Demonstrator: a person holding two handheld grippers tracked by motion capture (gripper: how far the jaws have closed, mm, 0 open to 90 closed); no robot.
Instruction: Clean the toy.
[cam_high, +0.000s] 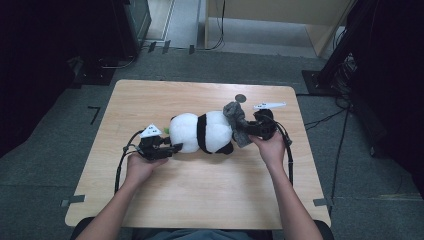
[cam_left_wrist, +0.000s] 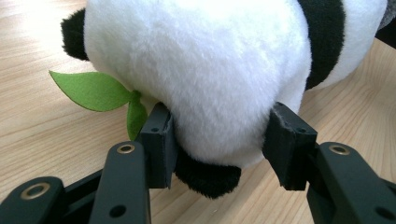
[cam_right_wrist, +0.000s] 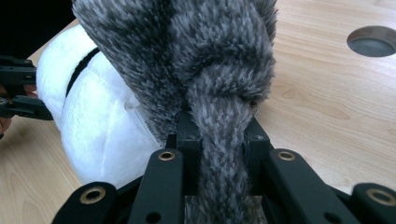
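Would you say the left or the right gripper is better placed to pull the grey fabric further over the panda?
Right. The right gripper is shut on the grey fabric at the plush panda, while the left gripper clamps the panda's other end, steadying it.

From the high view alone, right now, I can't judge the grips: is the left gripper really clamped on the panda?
Observer: Yes. In the left gripper view the left gripper has both pads pressed into the white fur of the panda.
Operator: Anything beside that grip?
Observer: A green felt leaf sticks out just beside one pad.
Operator: And the right side?
Observer: The right gripper is shut on a bunched strip of the grey knitted cloth, which lies against the panda's body.
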